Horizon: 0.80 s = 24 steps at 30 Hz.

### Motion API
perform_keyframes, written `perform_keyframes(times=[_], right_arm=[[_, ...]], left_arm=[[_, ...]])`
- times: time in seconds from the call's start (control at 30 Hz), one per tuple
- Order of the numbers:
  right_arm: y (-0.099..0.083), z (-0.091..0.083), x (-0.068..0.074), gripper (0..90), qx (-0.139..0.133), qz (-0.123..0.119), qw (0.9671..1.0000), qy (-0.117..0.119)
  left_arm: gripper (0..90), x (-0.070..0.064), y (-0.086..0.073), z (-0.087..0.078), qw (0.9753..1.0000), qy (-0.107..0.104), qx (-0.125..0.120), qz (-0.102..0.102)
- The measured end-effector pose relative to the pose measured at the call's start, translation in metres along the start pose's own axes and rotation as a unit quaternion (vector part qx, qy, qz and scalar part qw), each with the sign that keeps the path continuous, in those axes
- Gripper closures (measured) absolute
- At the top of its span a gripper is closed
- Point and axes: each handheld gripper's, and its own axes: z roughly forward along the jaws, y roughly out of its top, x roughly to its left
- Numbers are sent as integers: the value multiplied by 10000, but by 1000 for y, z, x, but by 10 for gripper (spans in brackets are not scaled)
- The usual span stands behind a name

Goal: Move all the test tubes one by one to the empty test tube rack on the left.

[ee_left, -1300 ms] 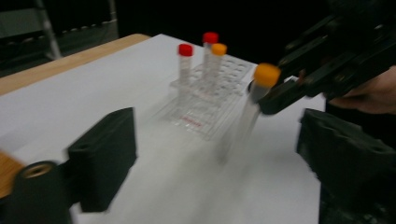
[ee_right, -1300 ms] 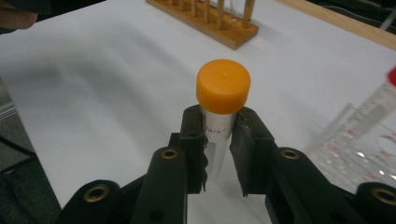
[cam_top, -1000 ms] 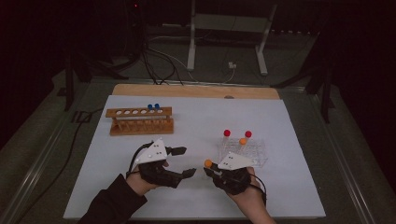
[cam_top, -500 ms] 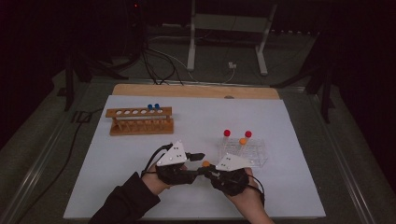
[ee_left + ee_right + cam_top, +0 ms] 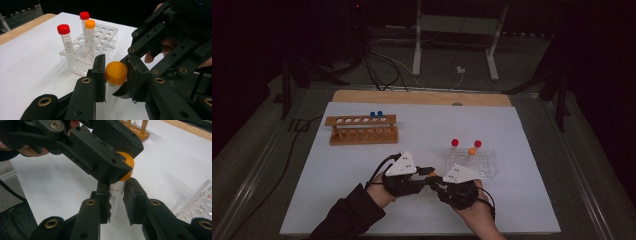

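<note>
A clear tube point(image 5: 115, 190) with an orange cap point(image 5: 116, 73) is held between both grippers over the white mat's front middle. My right gripper point(image 5: 116, 195) is shut on the tube's clear body. My left gripper point(image 5: 115, 71) is shut on the cap, its jaws pressing both sides. In the high view the left gripper point(image 5: 424, 172) and right gripper point(image 5: 437, 181) meet tip to tip at the cap point(image 5: 431, 175). Just right of them a clear plastic rack point(image 5: 484, 167) holds two red-capped tubes point(image 5: 455, 142) and an orange-capped tube point(image 5: 471, 151).
A wooden tube rack point(image 5: 362, 132) with two blue-capped tubes point(image 5: 376, 114) stands at the back left of the white mat point(image 5: 422, 130). A wooden board point(image 5: 422, 97) runs along the far edge. Cables and a metal stand lie beyond the table.
My left gripper has moved right to the tube that the right gripper holds, and its jaws now sit around the orange cap. The right gripper has stayed nearly in place.
</note>
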Motion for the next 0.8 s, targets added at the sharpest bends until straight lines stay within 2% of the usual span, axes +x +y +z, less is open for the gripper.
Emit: perform_keyframes(times=[0.1, 0.27, 0.5, 0.67, 0.8], right_arm=[[0, 0, 0, 739, -96, -6, 10000, 4], [-1, -4, -1, 573, -282, 23, 9996, 2], [-3, -10, -6, 410, -491, 185, 9986, -25], [-3, -17, -8, 263, -718, 269, 9970, -114], [-4, -22, -12, 136, -910, 425, 9947, -224]], left_arm=[[715, 0, 0, -2, 10000, 2, -53, -47], [717, 4, -3, -9, 9998, 181, -17, -29], [718, 14, -7, -31, 9987, 507, -65, -90], [718, 28, -8, -56, 9957, 870, -205, -246], [718, 42, -7, -78, 9911, 1237, -324, -363]])
